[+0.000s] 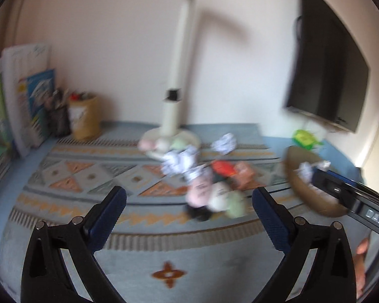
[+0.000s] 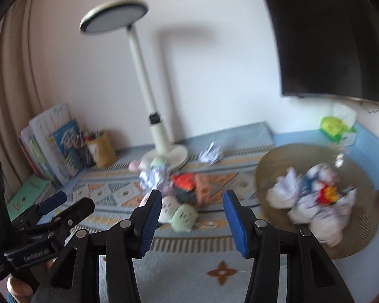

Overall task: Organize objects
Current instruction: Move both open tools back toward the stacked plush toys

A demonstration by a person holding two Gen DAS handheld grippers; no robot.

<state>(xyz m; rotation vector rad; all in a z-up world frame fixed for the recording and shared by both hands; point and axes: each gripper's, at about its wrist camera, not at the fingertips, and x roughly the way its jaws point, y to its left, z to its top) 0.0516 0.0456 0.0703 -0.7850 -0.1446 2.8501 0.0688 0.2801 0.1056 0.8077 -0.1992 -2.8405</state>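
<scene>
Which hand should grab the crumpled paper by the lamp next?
Probably right. The right hand-held gripper is open and empty, nearer the crumpled paper and beside the basket. The left hand-held gripper, also open, sits farther left.

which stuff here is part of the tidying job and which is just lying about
Part of the job:
crumpled papers
soft toys
basket
left gripper
right gripper

Just lying about:
desk lamp
books
pencil cup
screen
green box

"DAS" is printed in white on the right hand-held gripper (image 1: 351,192).
</scene>
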